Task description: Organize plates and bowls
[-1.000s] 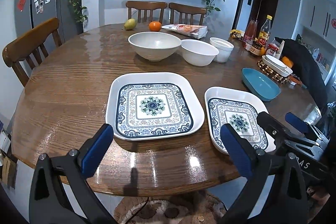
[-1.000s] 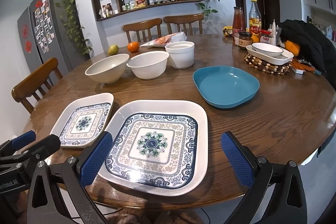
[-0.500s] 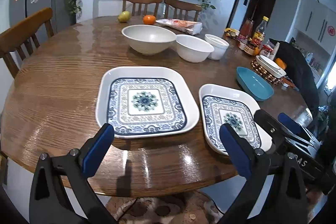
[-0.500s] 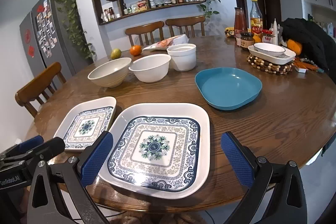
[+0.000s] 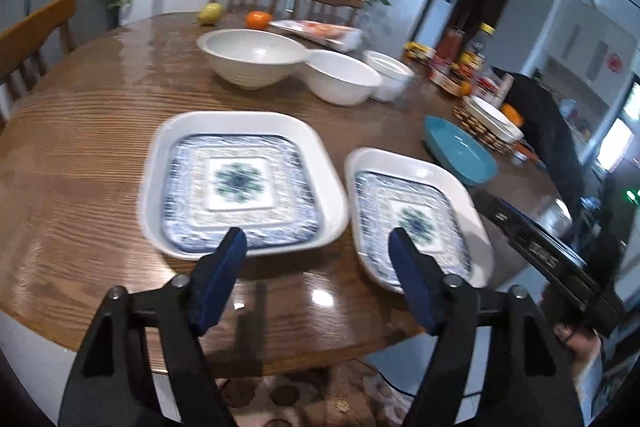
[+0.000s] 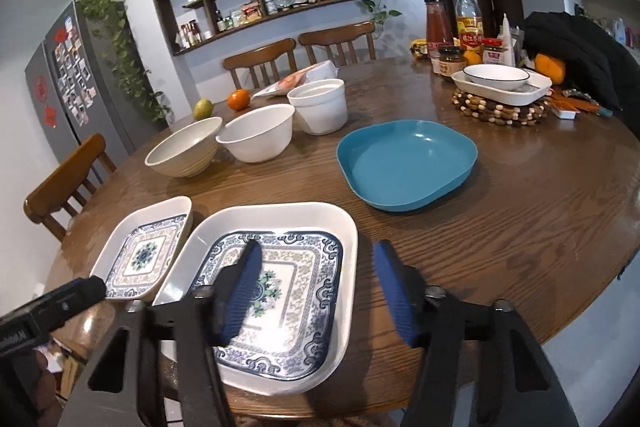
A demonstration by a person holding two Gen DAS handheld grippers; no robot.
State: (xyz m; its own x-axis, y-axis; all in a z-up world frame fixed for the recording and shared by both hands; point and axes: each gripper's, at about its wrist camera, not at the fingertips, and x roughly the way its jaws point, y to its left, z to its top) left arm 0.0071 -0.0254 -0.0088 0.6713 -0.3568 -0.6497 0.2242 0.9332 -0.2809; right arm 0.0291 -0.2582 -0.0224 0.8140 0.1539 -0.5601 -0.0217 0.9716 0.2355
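Both tongs hover at the near edge of the round wooden counter (image 6: 500, 211), each pointing down at a patterned plate.

Right tongs (image 6: 316, 291): jaws closing. The left pad is over the well of the right-hand patterned plate (image 6: 280, 227), the right pad over bare wood just beyond its right rim. That rim lies between the pads, which do not yet press on it.

Left tongs (image 5: 318, 273): jaws closing, nothing between them. They sit over the gap between the left-hand patterned plate (image 5: 240, 123) and its neighbour. View is motion-blurred.

Other task items: teal plate (image 6: 408, 163) further back on the right; three bowls in a row behind, large ribbed bowl (image 6: 186, 147), white bowl (image 6: 258, 133), straight-walled bowl (image 6: 320, 103).

Step judged: gripping a plate rim to stack plates.

Method notes:
- Seat the rim deep between the pads before squeezing; a fingertip pinch on a sloped lip will likely slip.
- Lift level, so the far edge does not drag.
- Plates sit close together; lift clear before moving sideways.

Materials:
- Plates look glossy and smooth, square with rounded corners and a raised lip.
- Counter is varnished and reflective, so a plate may slide when nudged.
- Pads are blue and ribbed.
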